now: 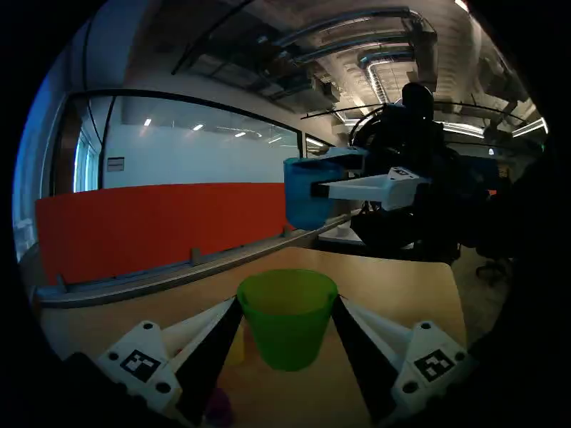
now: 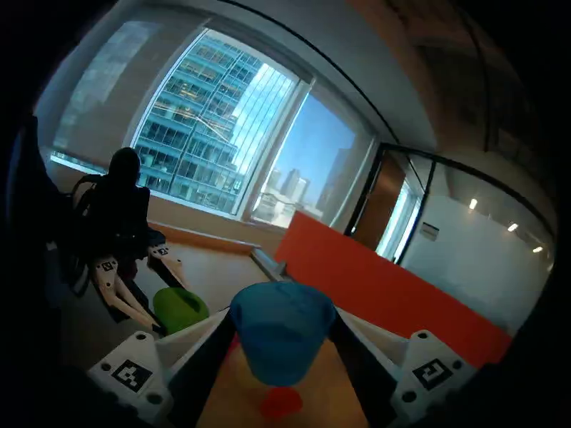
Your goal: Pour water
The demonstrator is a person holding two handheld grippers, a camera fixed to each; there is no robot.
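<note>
Holding, left gripper (image 1: 287, 303): green cup (image 1: 287, 324), upright, one finger pressed on each side of its wall just under the rim; carried above the table (image 1: 400, 285).
Holding, right gripper (image 2: 282, 314): blue cup (image 2: 282, 332), upright, pinched the same way, high on the wall.
Position, blue cup: seen from the left gripper view it hangs higher than the green cup and apart from it, mouth up, not yet tipped.
Position, green cup: in the right gripper view it sits low and to the left, between the far gripper's fingers.
Contents: water level cannot be made out in either cup.
Build, judged: thin plastic tumblers, light, smooth and tapered; the walls are likely to flex under a hard squeeze and slip downward under a slack one.
Grip advice: stay high near the stiffer rim with firm but moderate pressure, and expect the weight to shift as liquid moves.
Breakage: low risk; spilling is the main hazard.
Beneath: a red object (image 2: 280, 403) and a yellow object (image 1: 235, 346) lie on the table.
</note>
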